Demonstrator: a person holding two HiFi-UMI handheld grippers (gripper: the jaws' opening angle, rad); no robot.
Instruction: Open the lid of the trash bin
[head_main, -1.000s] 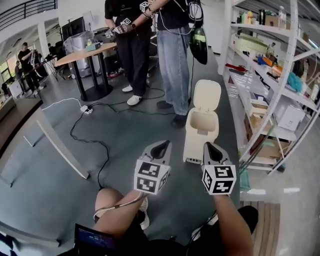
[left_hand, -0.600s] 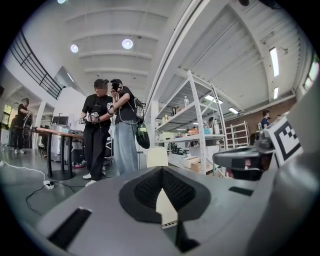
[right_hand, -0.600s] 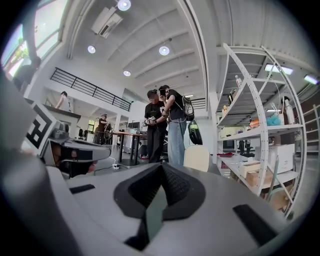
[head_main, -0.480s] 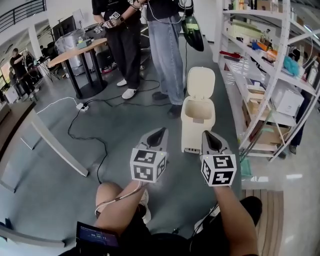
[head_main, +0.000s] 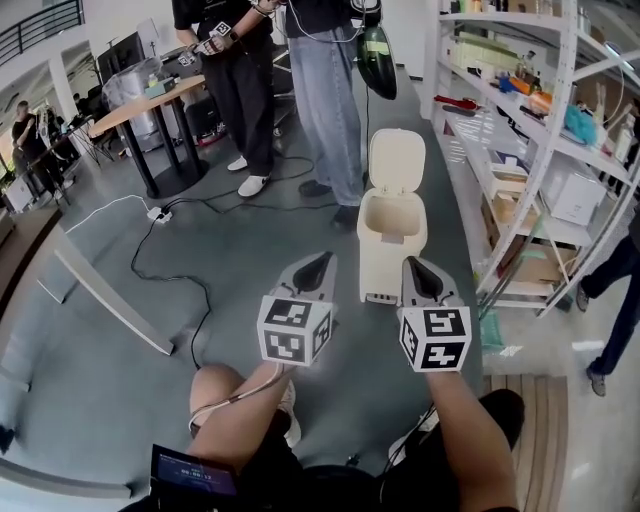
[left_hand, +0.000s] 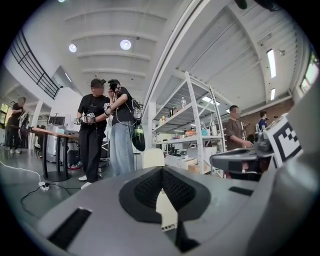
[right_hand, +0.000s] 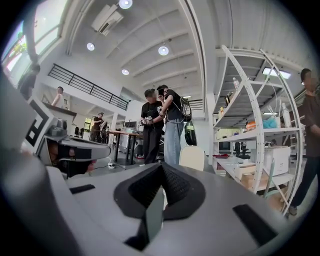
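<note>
The cream trash bin stands on the grey floor just ahead of both grippers, closer to the right one's line. Its lid is already tipped up and back. The left gripper and right gripper hover side by side short of it, touching nothing, each with jaws pressed together and empty. Beyond the bin stand 2 people. A white shelf rack runs to the right of the right gripper, and a black cable snakes across the floor left of the left gripper.
</note>
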